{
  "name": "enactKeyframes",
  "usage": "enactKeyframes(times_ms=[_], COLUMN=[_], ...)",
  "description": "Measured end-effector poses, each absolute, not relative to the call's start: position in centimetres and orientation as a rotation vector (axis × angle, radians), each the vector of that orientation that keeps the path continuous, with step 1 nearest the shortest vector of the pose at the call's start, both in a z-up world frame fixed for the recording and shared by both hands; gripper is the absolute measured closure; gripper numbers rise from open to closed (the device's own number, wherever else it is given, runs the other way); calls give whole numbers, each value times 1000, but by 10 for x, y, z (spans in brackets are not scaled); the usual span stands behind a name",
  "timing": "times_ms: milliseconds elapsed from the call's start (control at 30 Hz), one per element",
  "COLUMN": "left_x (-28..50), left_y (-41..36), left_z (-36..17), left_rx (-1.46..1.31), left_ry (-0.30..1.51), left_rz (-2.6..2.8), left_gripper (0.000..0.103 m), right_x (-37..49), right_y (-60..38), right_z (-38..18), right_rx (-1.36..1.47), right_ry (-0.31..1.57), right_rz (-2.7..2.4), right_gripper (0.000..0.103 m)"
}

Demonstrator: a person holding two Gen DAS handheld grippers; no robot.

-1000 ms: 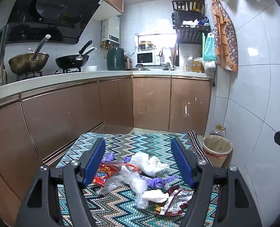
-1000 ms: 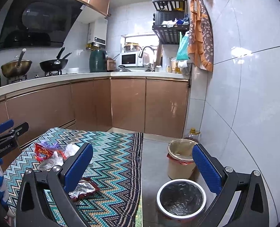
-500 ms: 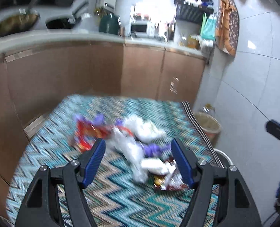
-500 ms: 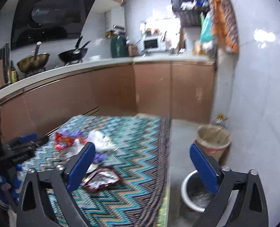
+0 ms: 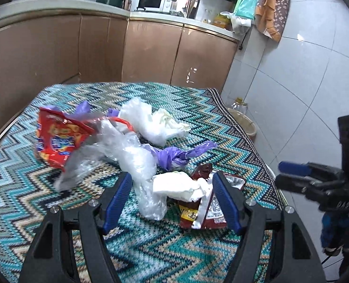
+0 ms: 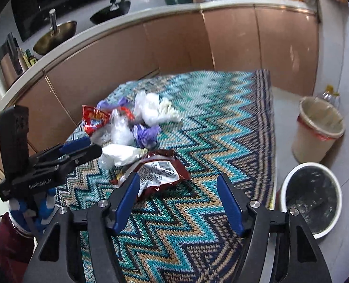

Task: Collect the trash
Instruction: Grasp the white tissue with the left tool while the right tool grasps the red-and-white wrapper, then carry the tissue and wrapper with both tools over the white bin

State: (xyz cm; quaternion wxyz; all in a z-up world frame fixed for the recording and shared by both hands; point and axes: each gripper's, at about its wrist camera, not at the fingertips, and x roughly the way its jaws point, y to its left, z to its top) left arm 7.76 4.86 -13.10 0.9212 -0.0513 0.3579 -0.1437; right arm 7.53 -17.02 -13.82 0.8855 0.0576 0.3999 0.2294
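now reaching: left gripper [image 5: 171, 186] spread over white wad [image 5: 179, 185], right gripper [image 6: 178, 187] closing, empty, near brown wrapper [image 6: 159, 171]; next, pinch.

Each tool [image 6: 178, 197] is black with blue pads, silver screws; perhaps "GenRobot.AI" lettering.

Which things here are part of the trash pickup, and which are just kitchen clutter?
For the job:
- red snack bag
- clear plastic wrap
- purple bag
- white tissue
- dark red wrapper
- black-lined bin
- beige bin

Just lying about:
- microwave
- wok
- zigzag rug
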Motion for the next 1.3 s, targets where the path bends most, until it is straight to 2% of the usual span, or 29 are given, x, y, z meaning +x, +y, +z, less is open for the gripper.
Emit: enactKeyframes(times_ms=[133, 400, 500, 600, 667, 733, 900, 1300], left_x=[87, 102, 104, 105, 105, 105, 95, 58], left_y=[44, 42, 41, 40, 39, 40, 43, 51], left_z=[-135, -148, -153, -159, -162, -163, -155, -109], left_rx=[-106, -106, -117, -109, -108, -110, -112, -136], left_ry=[745, 778, 798, 813, 823, 828, 791, 684], left_rz=[-342, -361, -373, -391, -400, -409, -413, -407], left_gripper=[53, 54, 56, 69, 77, 89, 93, 93], right_x=[91, 111, 115, 121, 124, 125, 120, 73], right_y=[-164, -157, -155, -151, -147, -144, -141, -163], right_z=[-151, -174, -178, -183, -186, -189, -183, -139], right_rx=[126, 157, 160, 172, 172, 171, 162, 151], right_ry=[877, 939, 951, 964, 969, 975, 942, 806], right_rz=[505, 548, 555, 571, 578, 586, 594, 579], right_gripper=[36, 37, 40, 48, 58, 67, 88, 95])
